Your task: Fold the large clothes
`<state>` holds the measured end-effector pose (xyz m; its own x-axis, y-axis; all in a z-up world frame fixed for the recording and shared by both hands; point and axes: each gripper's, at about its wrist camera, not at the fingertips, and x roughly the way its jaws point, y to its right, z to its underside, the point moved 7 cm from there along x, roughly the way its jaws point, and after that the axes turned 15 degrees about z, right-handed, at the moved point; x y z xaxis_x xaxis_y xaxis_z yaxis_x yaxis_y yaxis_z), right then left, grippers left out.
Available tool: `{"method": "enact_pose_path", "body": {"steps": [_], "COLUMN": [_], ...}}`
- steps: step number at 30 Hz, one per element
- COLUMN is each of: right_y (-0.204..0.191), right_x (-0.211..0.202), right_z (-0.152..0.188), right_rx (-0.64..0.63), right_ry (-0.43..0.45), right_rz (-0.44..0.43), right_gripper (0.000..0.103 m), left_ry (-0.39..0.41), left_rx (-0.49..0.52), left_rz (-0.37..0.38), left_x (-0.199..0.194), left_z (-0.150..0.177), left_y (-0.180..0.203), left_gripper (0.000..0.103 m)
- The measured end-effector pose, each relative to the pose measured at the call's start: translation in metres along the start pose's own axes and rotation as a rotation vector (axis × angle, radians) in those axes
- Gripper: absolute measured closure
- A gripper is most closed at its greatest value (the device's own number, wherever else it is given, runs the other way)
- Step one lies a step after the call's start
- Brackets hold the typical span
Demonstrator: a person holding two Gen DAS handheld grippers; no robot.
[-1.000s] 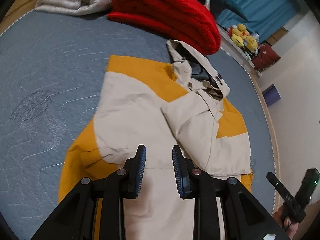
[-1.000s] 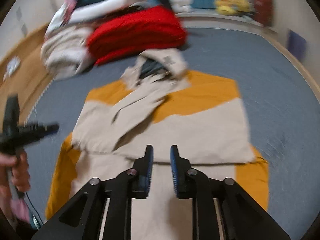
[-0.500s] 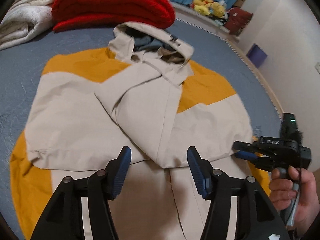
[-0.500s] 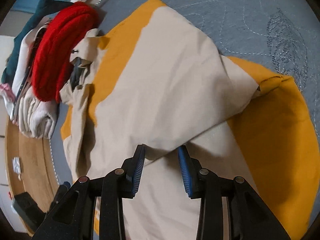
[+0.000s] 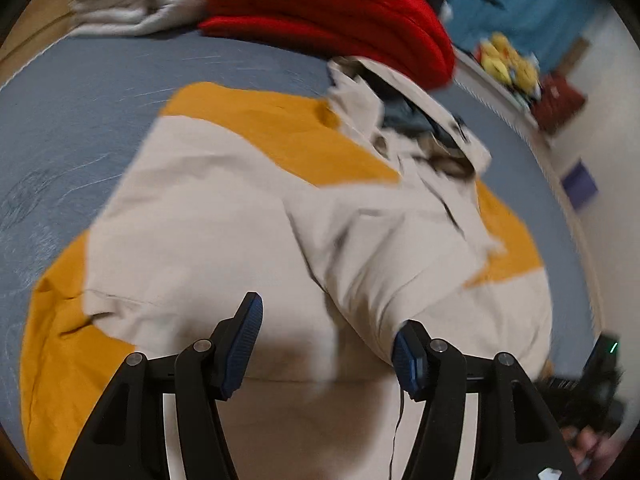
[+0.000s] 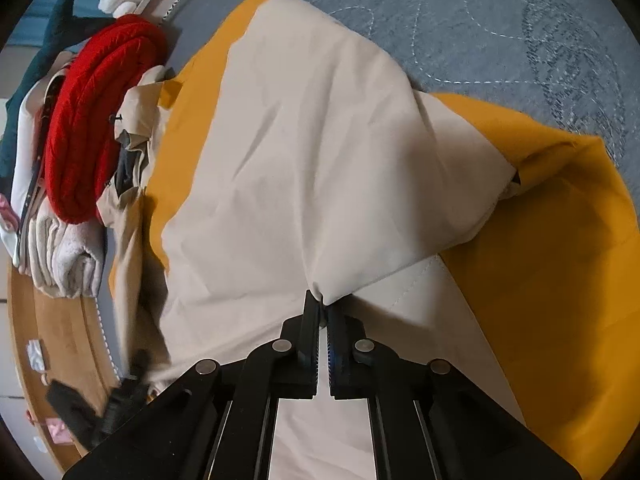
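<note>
A: Where is the garment?

B: The cream and mustard-yellow hooded jacket [image 6: 304, 168] of thin, creased woven cloth lies spread flat on the grey-blue quilted bed [image 6: 500, 12], sleeves folded inward over its body.

A: And the right tool?

B: The right tool [image 6: 323, 312] is pressed together, pinching the corner of the folded cream sleeve, which bunches into a small peak at the tips.

A: The left?

B: The left tool [image 5: 326, 338] stands spread wide above the jacket's cream front, its ribbed blue pads [image 5: 244, 344] apart, gripping nothing.

A: Anything beyond?

B: A thick red knitted fold [image 5: 332, 12] and a pale fluffy towel stack [image 5: 132, 0] sit just past the hood.
</note>
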<state>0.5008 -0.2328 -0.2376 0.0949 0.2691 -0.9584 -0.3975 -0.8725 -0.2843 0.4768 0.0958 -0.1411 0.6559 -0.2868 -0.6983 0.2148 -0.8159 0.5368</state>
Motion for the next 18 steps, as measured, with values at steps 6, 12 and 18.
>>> {"method": "enact_pose_path", "body": {"steps": [6, 12, 18], "right_y": [0.004, 0.009, 0.009], "right_x": [0.001, 0.000, 0.000], "right_z": [-0.003, -0.005, -0.006], "right_rx": [0.013, 0.025, 0.026], "right_ry": [-0.011, 0.001, 0.006], "right_rz": [-0.010, 0.003, 0.013], "right_gripper": [0.101, 0.102, 0.102], "left_ry": [-0.026, -0.024, -0.032], "left_rx": [-0.165, -0.317, -0.520], "left_rz": [0.044, 0.101, 0.210], "left_x": [-0.012, -0.036, -0.048], "left_z": [0.005, 0.015, 0.022], "left_y": [-0.038, -0.067, -0.084], "left_gripper": [0.046, 0.046, 0.046]}}
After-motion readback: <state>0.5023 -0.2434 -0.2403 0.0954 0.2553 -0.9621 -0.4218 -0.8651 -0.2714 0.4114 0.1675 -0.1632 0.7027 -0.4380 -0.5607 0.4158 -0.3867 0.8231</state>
